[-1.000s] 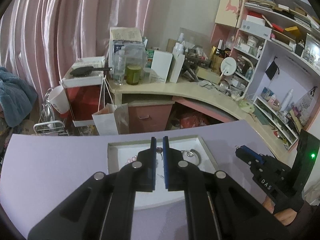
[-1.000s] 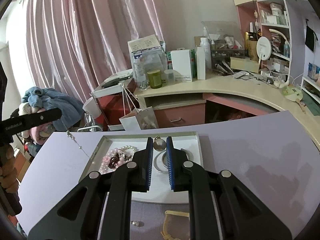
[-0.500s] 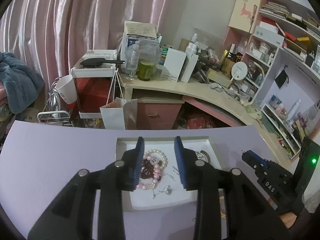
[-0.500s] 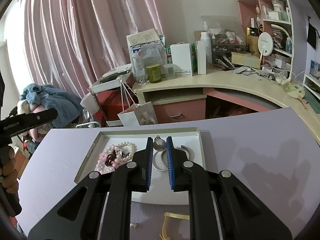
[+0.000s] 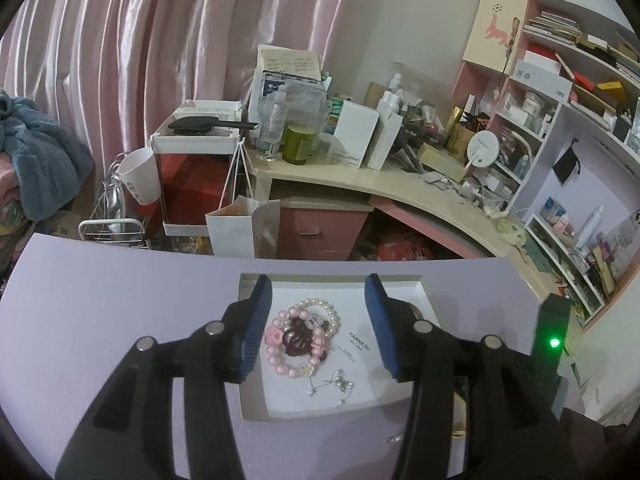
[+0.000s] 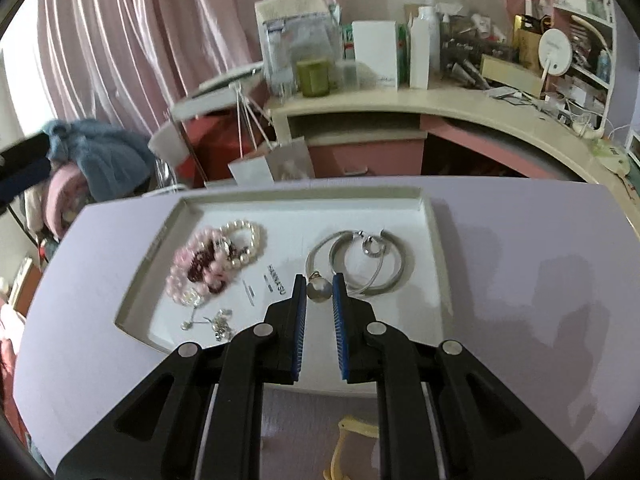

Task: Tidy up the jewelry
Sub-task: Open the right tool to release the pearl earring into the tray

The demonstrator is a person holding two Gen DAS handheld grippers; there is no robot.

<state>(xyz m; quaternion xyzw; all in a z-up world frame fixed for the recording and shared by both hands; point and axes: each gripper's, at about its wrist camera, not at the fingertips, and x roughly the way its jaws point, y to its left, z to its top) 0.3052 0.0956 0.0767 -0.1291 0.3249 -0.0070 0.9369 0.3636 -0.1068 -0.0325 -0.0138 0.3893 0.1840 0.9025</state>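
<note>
Holding a round pendant [image 6: 319, 288] clamped in our right gripper [image 6: 319, 292] over the tray [image 6: 434, 240]; left gripper [image 5: 316, 316] jaws opening, nothing between. Bracelets [image 6: 216, 260] lie at 10 o'clock. Risk: the smooth pendant may slip and miss the tray.

The left gripper [image 5: 316, 320] points downward at a slant, its jaws opening with nothing pressed between them. The right gripper [image 6: 319, 292] tilts down, jaws shut.
</note>
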